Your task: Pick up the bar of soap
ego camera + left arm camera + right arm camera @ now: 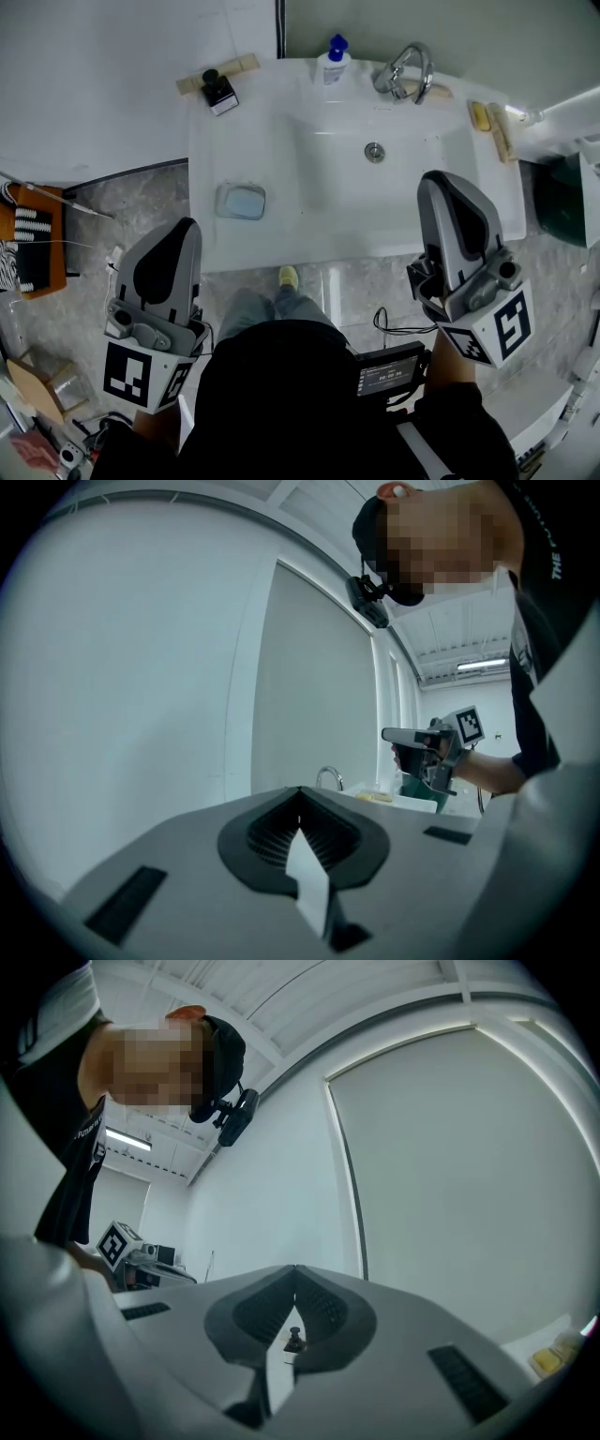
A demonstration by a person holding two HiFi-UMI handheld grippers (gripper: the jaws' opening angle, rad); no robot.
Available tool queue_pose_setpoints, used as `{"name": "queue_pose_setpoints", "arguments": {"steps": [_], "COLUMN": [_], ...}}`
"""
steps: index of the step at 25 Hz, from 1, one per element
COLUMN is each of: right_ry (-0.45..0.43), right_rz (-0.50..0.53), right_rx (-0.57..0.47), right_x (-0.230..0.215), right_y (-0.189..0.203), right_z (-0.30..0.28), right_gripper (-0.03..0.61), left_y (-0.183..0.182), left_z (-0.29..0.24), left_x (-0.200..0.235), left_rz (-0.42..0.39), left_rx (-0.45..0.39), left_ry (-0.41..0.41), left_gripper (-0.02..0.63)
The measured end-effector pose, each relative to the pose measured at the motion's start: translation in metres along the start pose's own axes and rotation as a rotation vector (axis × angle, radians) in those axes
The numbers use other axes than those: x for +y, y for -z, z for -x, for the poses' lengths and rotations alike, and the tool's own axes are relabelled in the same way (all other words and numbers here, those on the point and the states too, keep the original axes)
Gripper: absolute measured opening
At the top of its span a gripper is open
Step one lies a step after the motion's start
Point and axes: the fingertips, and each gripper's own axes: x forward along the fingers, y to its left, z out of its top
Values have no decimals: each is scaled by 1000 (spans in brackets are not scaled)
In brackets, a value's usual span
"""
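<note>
The bar of soap [480, 115] is a small yellow block on the white counter to the right of the basin, beside a wooden brush [501, 132]. My right gripper [437, 184] hovers over the basin's front right corner, well short of the soap, jaws shut and empty [295, 1273]. My left gripper [185, 229] is held off the counter's front left edge, also shut with nothing in it [300, 793]. Both point up and forward, so their own views show mostly wall. The left gripper view catches the right gripper [422, 747] and a yellowish bar [375, 797] on the counter.
The white sink [375, 192] has a chrome faucet [409, 73] and a soap dispenser bottle [333, 62] at the back. A grey-blue dish [242, 201] sits on the left counter; a black object [218, 92] stands behind it. Stone floor lies below.
</note>
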Motion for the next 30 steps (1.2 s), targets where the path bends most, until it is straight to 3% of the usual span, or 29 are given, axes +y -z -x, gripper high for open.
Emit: {"name": "queue_pose_setpoints", "arguments": {"steps": [10,19,25,30], "right_ry": [-14,-46,-216,-375], "right_rz": [11,82,142,179], "right_rx": [9,68,170,312], "right_x": [10,47,94,124], "right_y": [-3,-5,7,49], "right_z": [-7,-19,-45,-78], "right_gripper": [9,9,9,38], "left_y": [-7,-8,-1,11], "left_z": [2,24,52,72], "left_x": [8,21,44,63], "left_rz": [-23,-19,8,34], "left_rx": [-28,-53,-64,-48], "left_ry": [4,25,-6,-39], "left_gripper": [9,9,9,9]}}
